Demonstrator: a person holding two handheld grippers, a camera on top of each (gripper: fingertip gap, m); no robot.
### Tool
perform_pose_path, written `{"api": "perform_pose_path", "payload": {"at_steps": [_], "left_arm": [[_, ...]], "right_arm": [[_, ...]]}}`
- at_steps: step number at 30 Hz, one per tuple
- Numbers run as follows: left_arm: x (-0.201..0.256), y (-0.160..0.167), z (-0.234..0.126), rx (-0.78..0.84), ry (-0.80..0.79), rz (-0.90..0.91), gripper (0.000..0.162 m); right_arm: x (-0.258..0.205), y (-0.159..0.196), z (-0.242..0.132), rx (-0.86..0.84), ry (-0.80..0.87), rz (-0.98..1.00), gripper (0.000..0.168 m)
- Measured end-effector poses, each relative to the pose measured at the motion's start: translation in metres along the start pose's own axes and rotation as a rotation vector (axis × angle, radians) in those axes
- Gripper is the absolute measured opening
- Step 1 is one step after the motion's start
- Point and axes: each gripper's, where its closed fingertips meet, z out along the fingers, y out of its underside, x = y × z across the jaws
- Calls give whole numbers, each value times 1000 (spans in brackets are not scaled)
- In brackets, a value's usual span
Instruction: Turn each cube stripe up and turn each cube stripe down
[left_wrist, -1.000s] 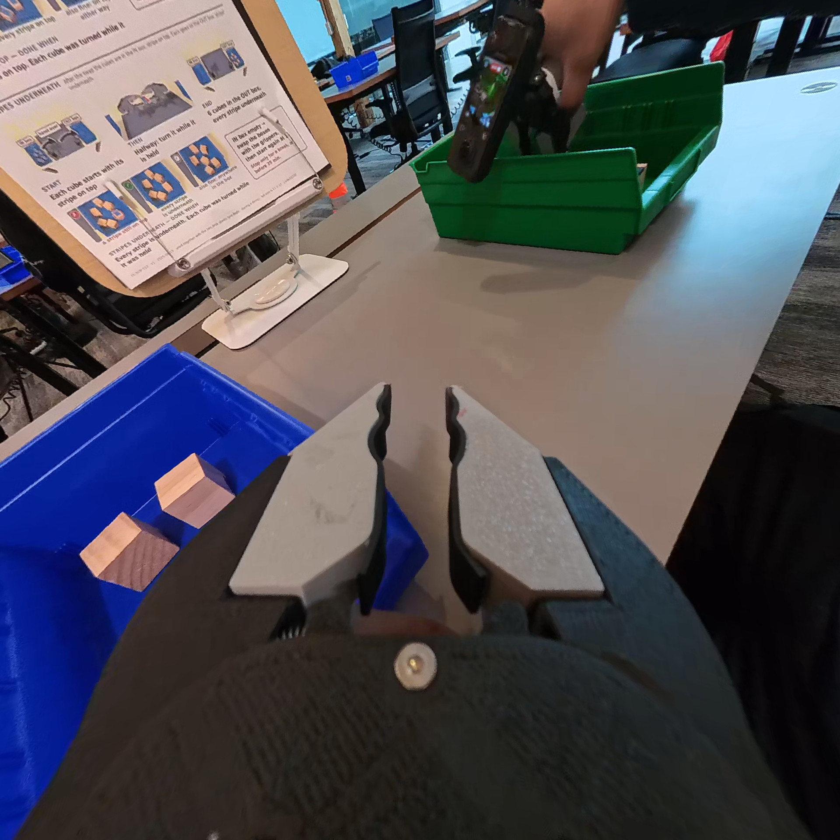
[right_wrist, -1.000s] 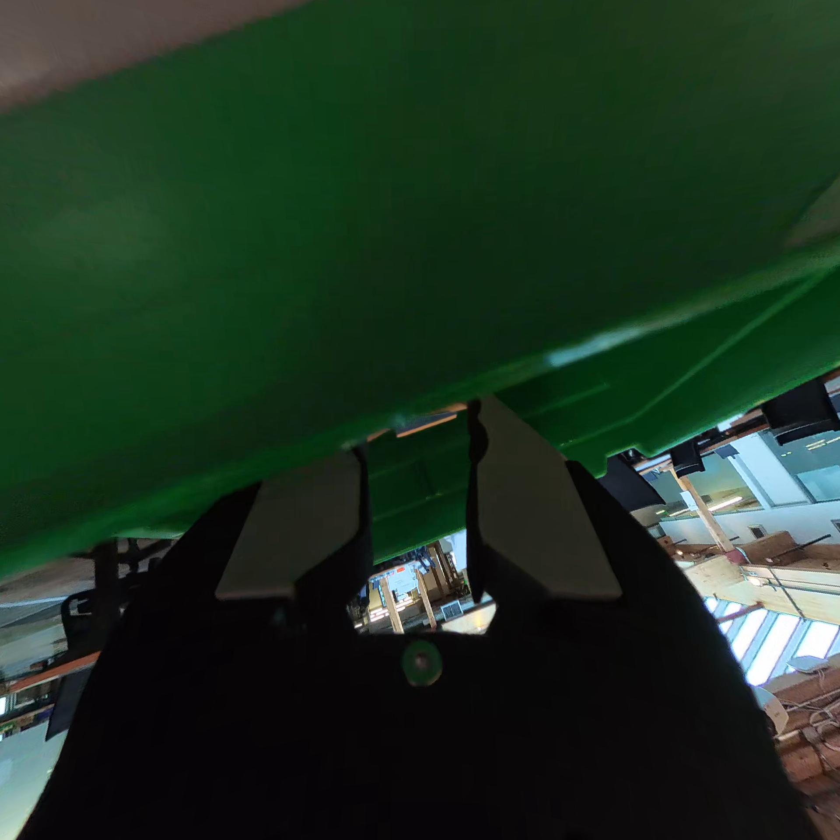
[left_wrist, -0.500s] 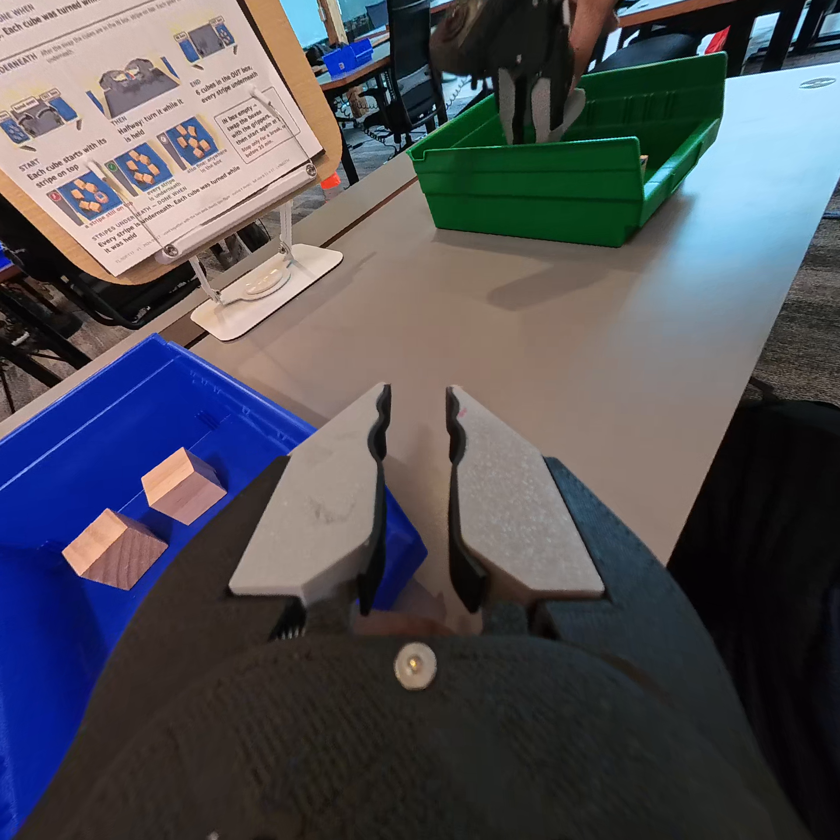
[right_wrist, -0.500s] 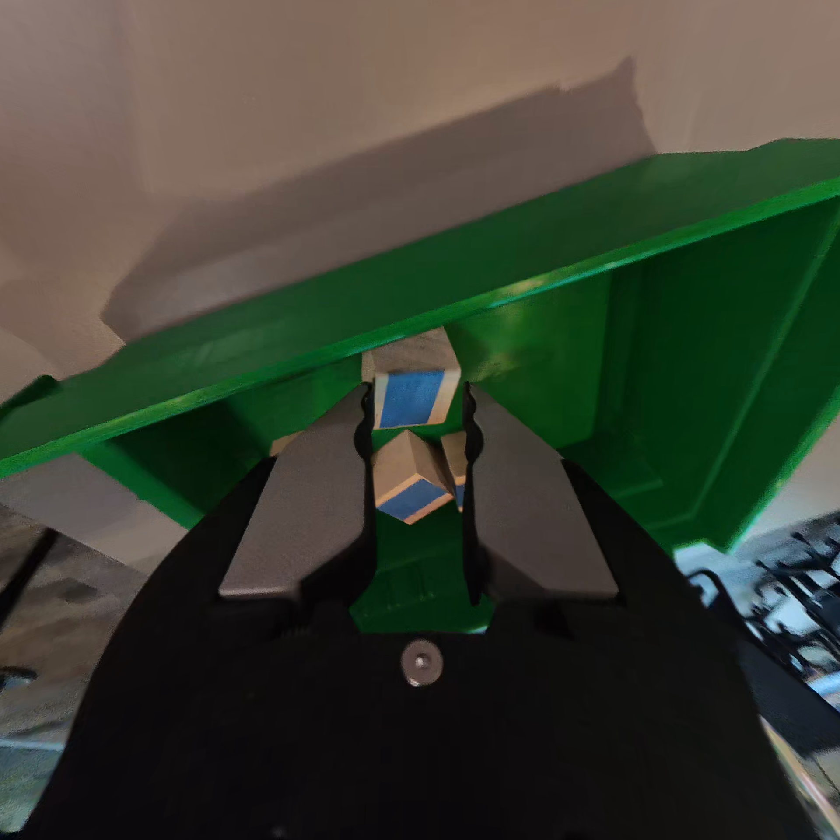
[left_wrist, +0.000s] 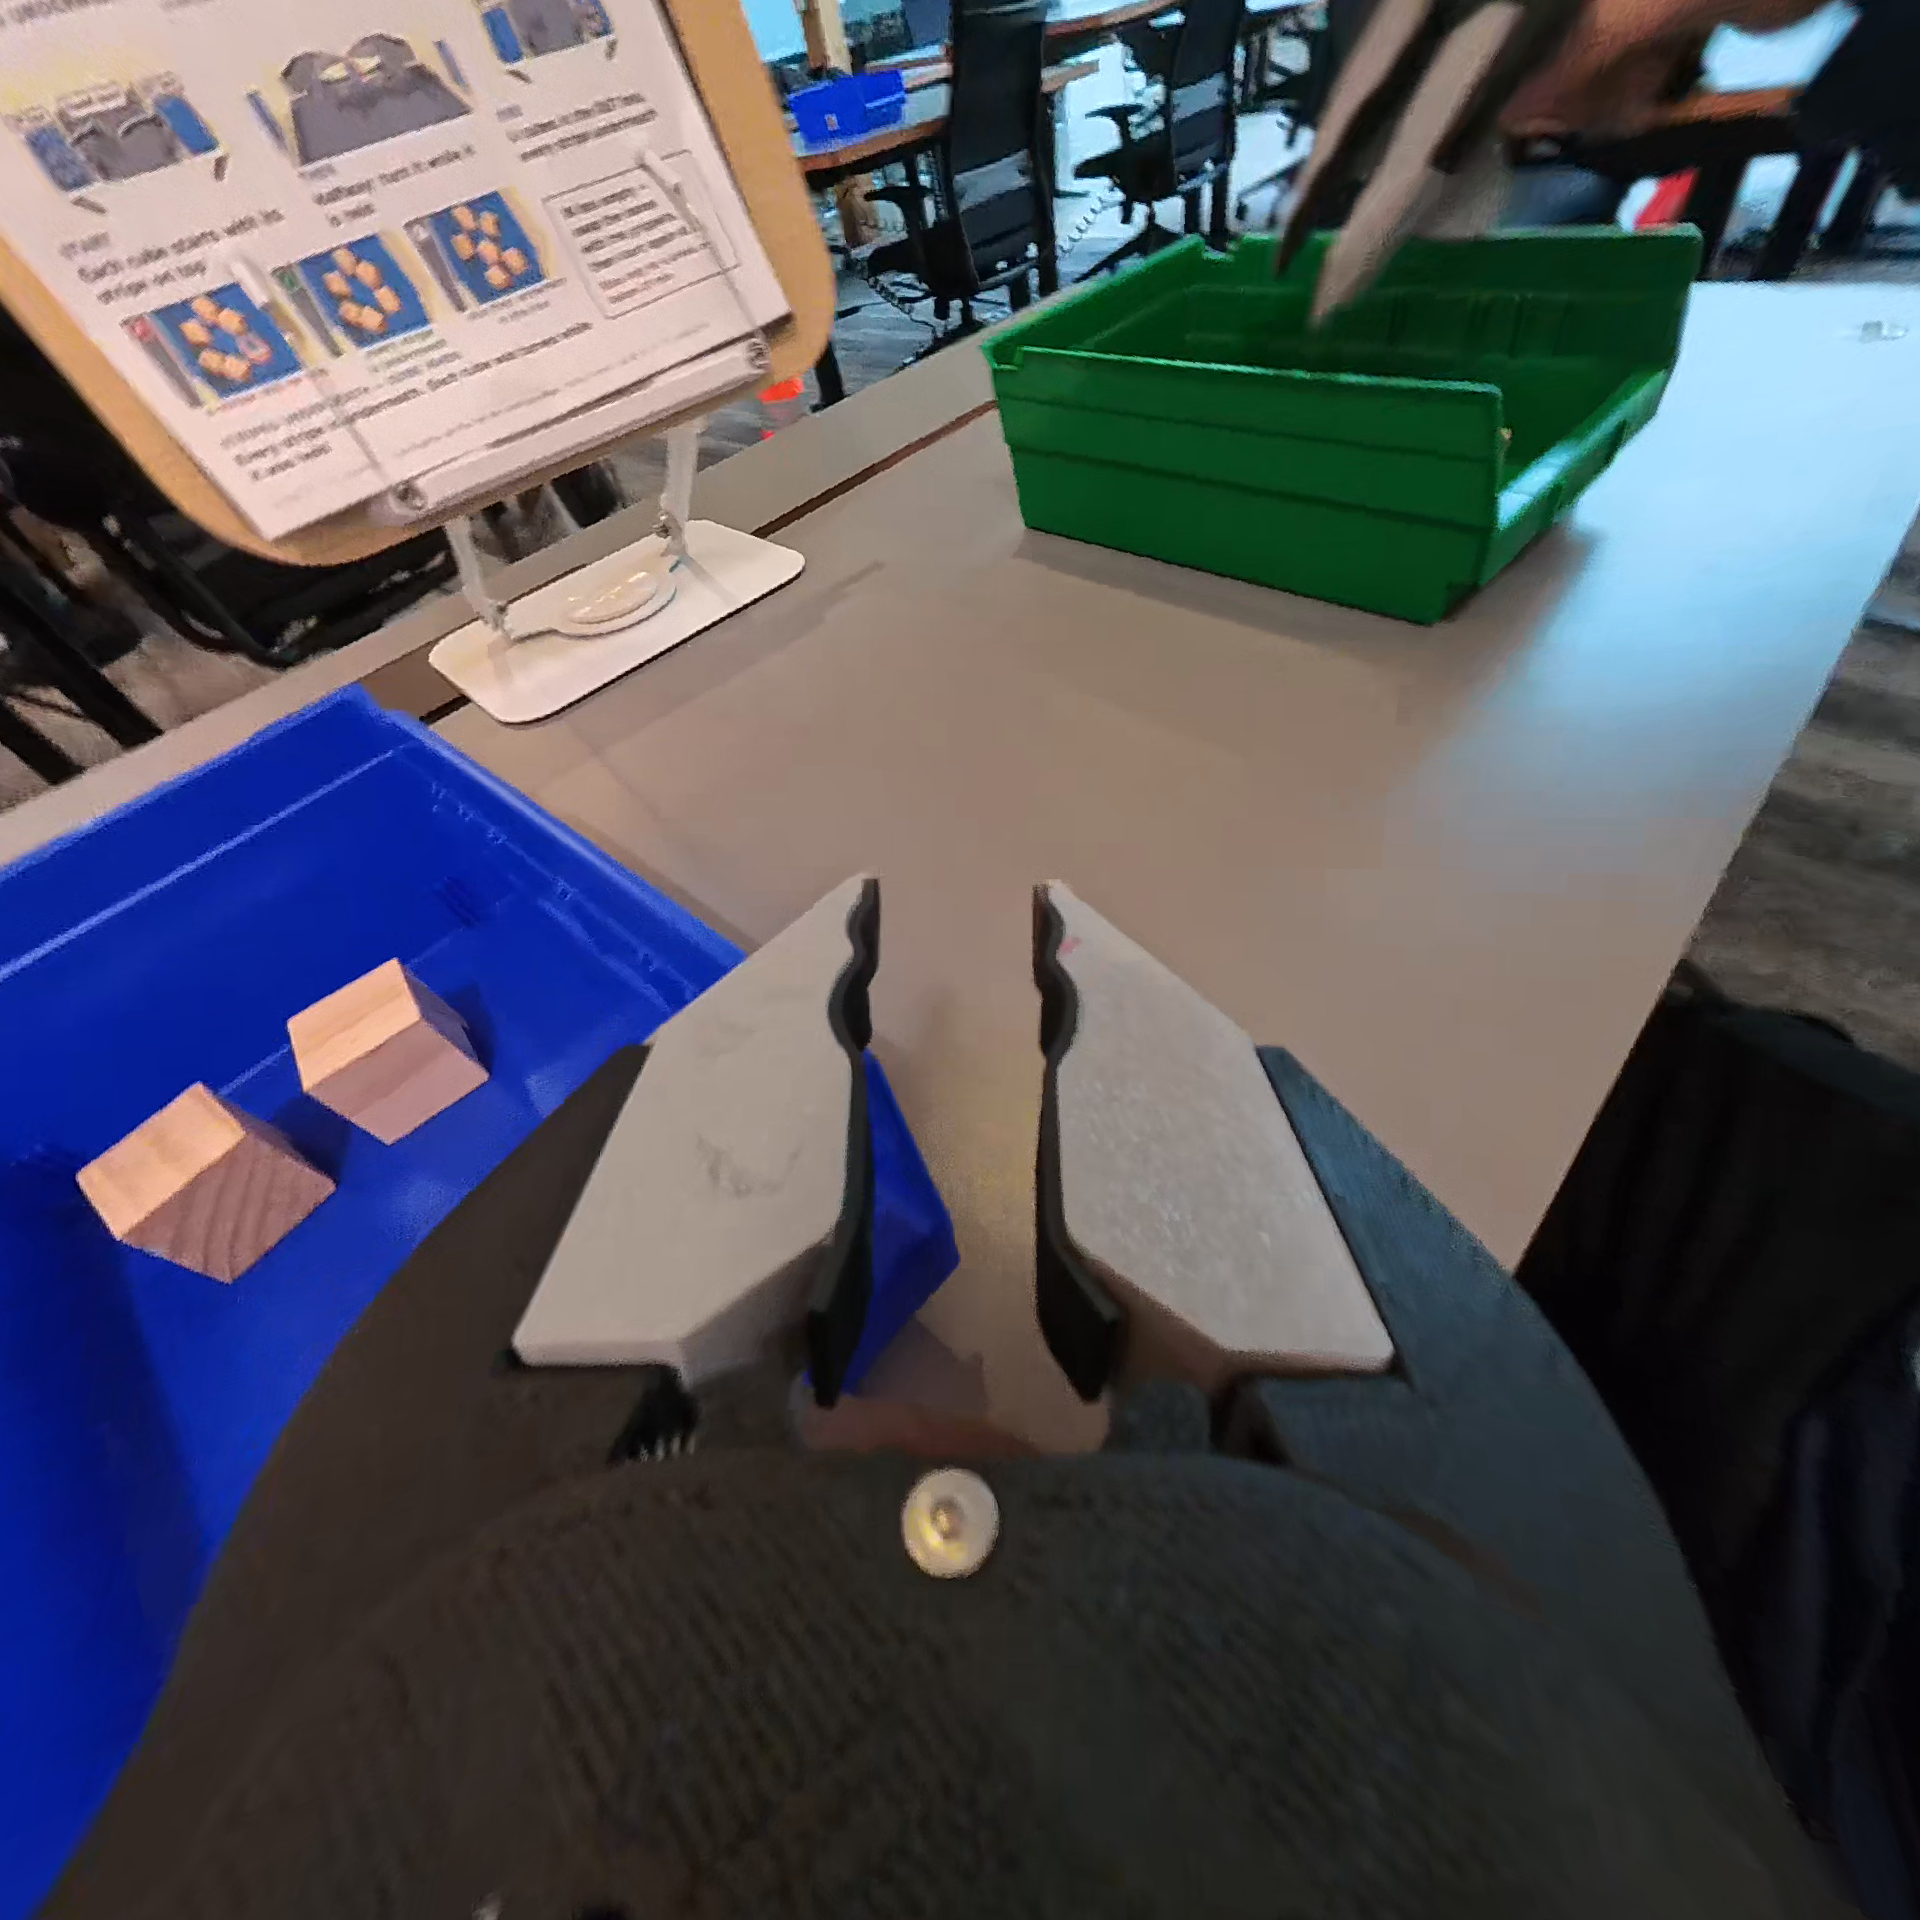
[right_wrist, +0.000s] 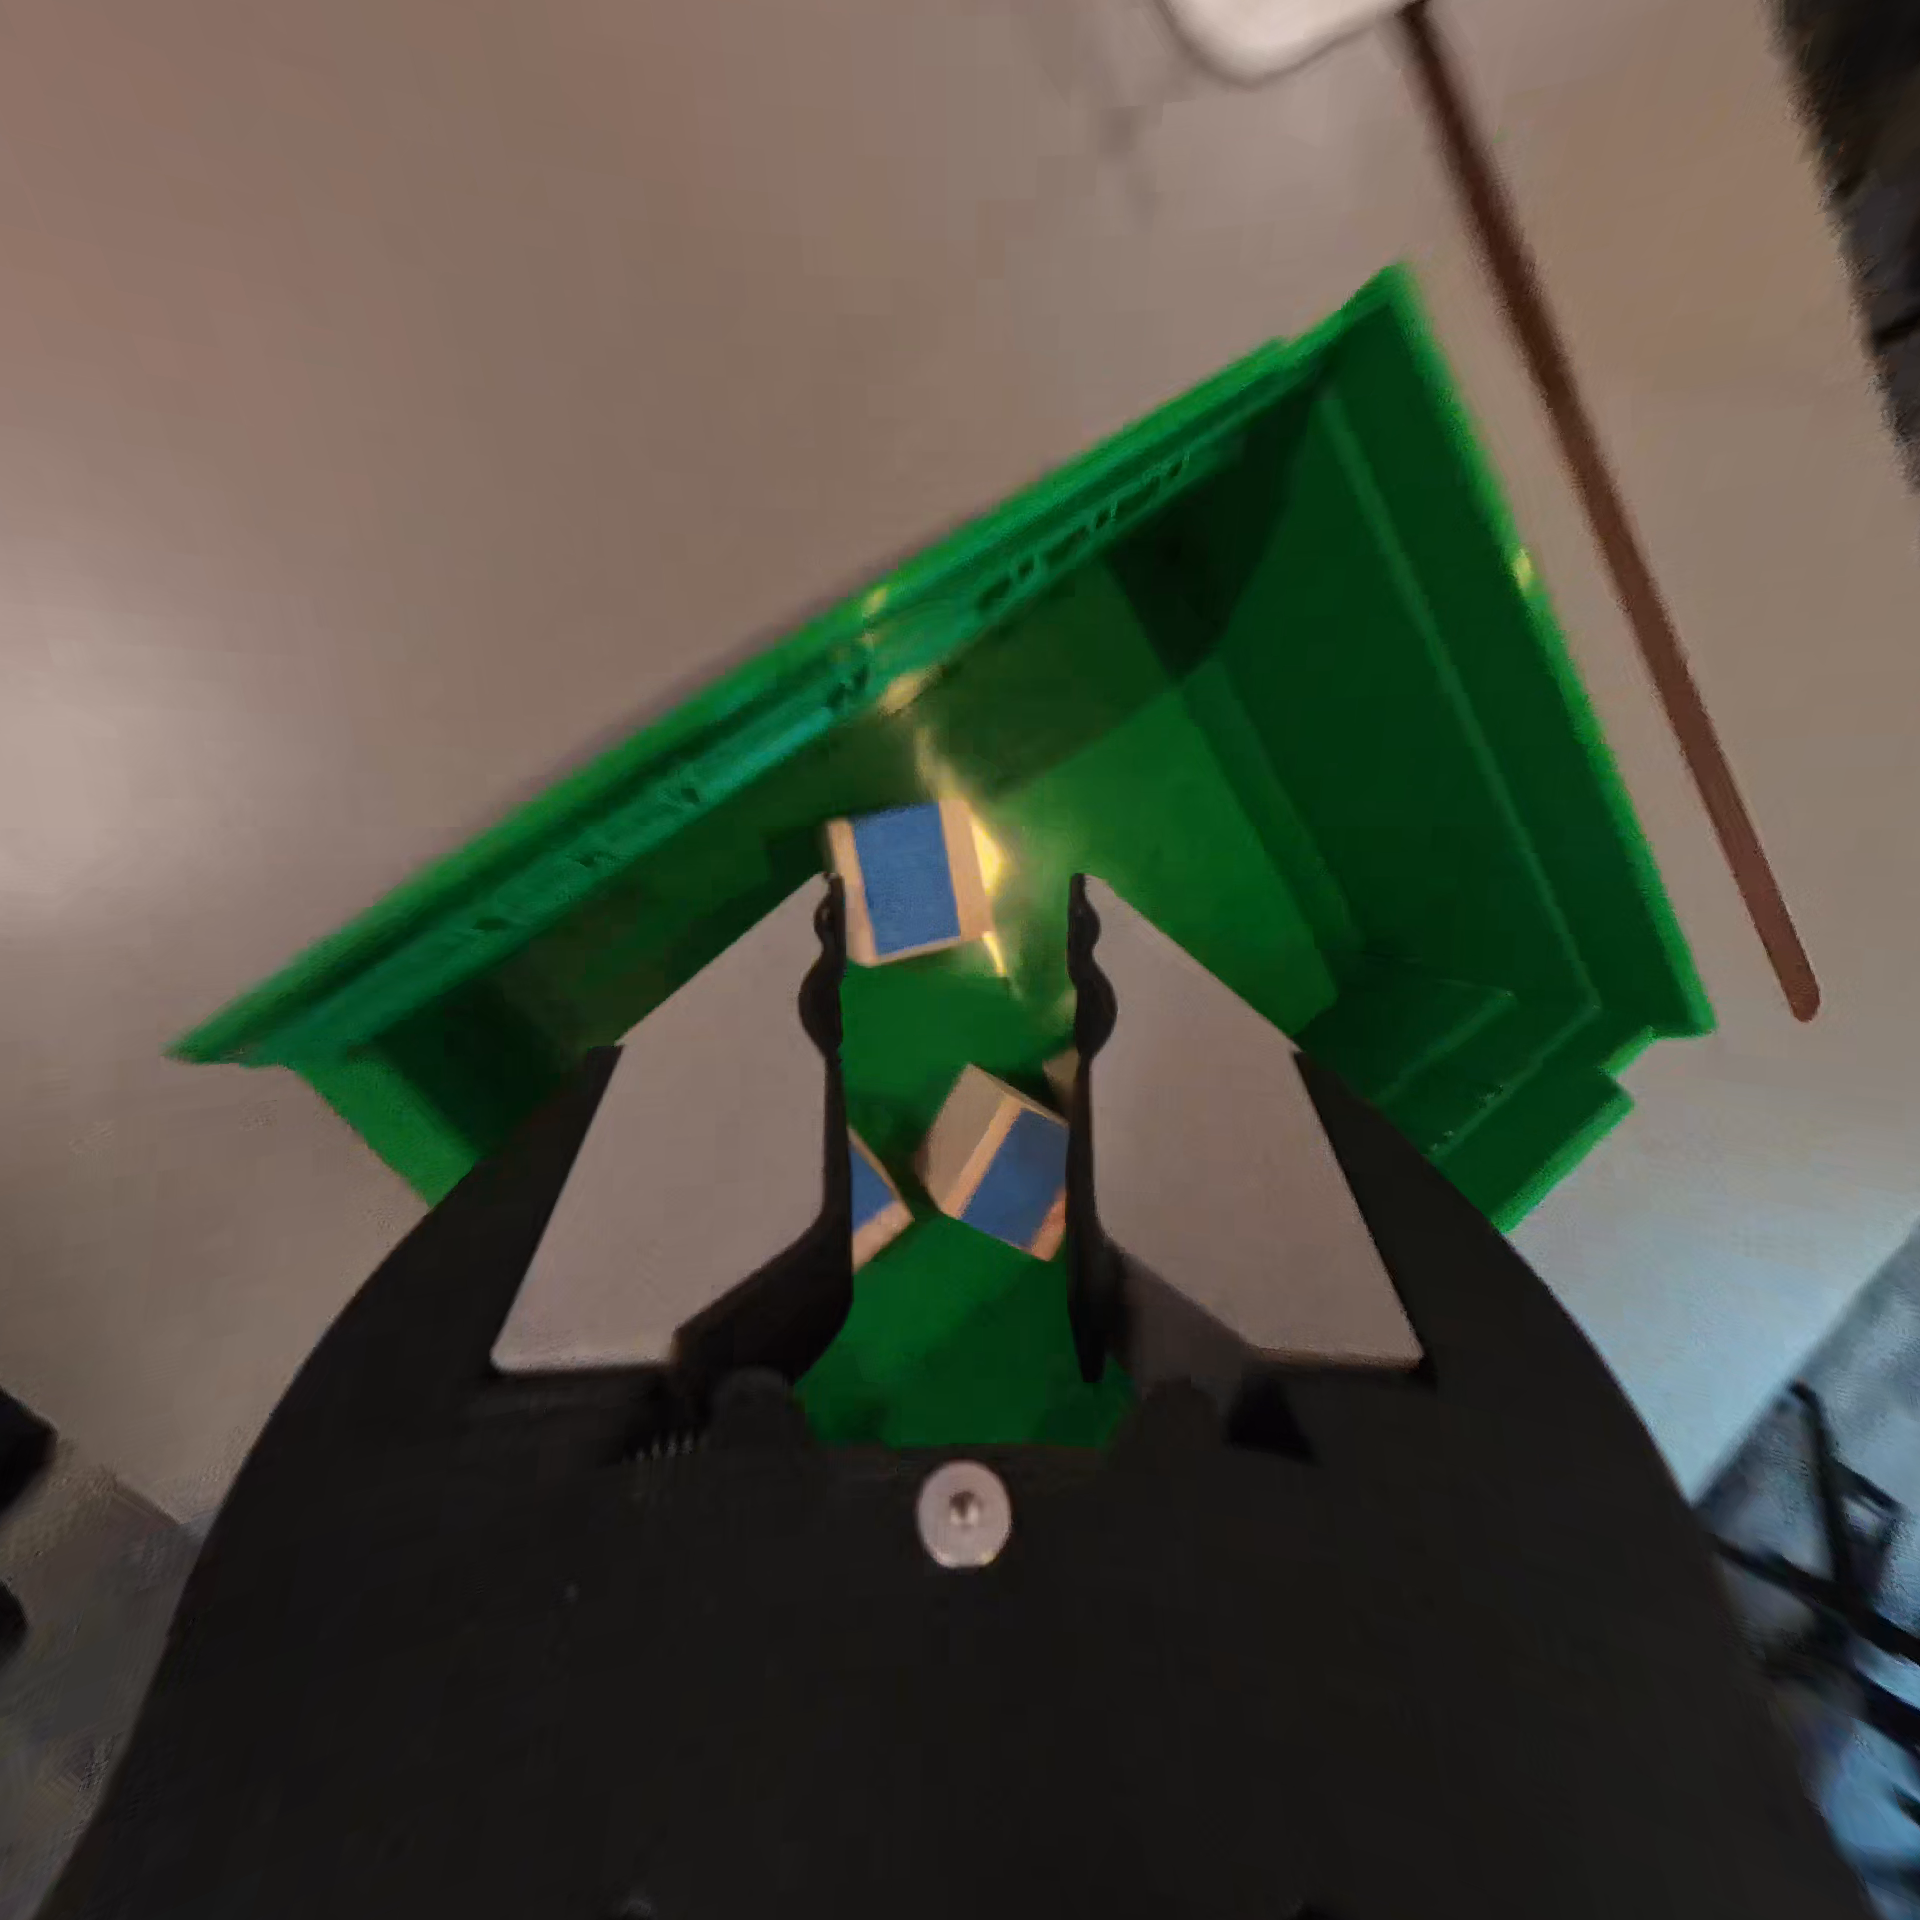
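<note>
My left gripper (left_wrist: 954, 904) is open and empty, low over the grey table (left_wrist: 1195, 790), beside the blue bin's (left_wrist: 312, 831) right corner. Two wooden cubes (left_wrist: 384, 1049) (left_wrist: 203, 1195) lie in the blue bin with no stripe showing. My right gripper (right_wrist: 951, 894) is open and empty, pointing down into the green bin (right_wrist: 1403, 727) from above. Three cubes with a blue stripe facing up lie there: one (right_wrist: 914, 883) near the fingertips, two (right_wrist: 997, 1158) (right_wrist: 873, 1205) closer in. The right gripper (left_wrist: 1382, 177) also shows in the left wrist view, above the green bin (left_wrist: 1247, 488).
An instruction board (left_wrist: 395, 239) on a white stand (left_wrist: 613, 613) stands at the table's far edge between the bins. A brown seam (right_wrist: 1621, 582) runs across the table (right_wrist: 520, 416) past the green bin. Office chairs and desks are behind.
My right gripper has swung from under the green bin's rim to above it and risen, so it now looks down on the striped cubes. The left gripper has barely moved.
</note>
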Motion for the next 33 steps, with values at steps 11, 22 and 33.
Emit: {"api": "perform_pose_path", "payload": {"at_steps": [11,22,33], "left_arm": [[-89,-6,-43,80,-358,-343,50],[-153,6,-30,-193,-365,-290,72],[-193,83,75,-660,-342,-442,70]], "right_arm": [[-120,-51,-159,904,109,260,49],[-150,-62,-196,999,46,242,50],[-144,-51,-184,954,48,258,51]]}}
